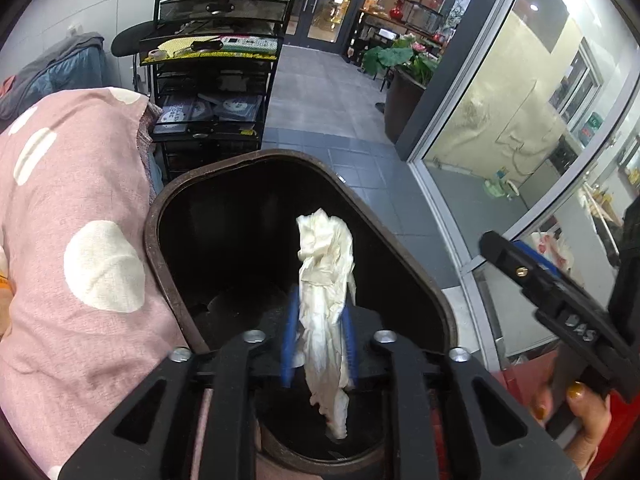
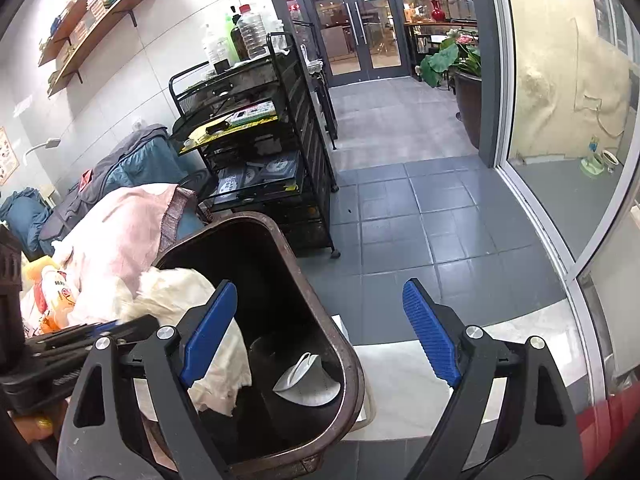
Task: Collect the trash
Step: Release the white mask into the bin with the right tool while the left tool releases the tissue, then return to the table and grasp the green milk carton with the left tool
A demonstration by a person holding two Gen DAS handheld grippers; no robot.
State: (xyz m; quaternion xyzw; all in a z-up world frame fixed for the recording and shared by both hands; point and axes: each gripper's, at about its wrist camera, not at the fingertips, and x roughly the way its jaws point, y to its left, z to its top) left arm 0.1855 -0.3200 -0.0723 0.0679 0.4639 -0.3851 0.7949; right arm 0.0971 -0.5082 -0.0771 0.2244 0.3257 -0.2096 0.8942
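Cream-white and crumpled, the wad of tissue [image 1: 326,292] hangs between the blue pads of the left gripper [image 1: 320,340], directly over the dark mouth of the brown trash bin [image 1: 160,264]. The fingers [image 1: 289,340] stand only a little apart, with the paper filling the gap between them; whether the pads press it or it is slipping free cannot be told. The top of the wad rises above the fingertips and its lower end dangles below them, inside the bin's rim. From the right wrist view the same paper [image 2: 180,292] drapes over the bin's near left edge, and a white face mask [image 2: 306,380] lies on the bottom of the bin [image 2: 344,344]. The right gripper [image 2: 320,328] hangs over the bin's right rim with its fingers [image 2: 430,332] spread wide and nothing between them. A pink cloth with white dots [image 1: 76,216] lies just beside the bin on the left. Behind stands a black wire cart [image 2: 260,152] loaded with bottles and trays, on a grey tiled floor [image 2: 420,216] that runs back to glass doors [image 2: 356,24].
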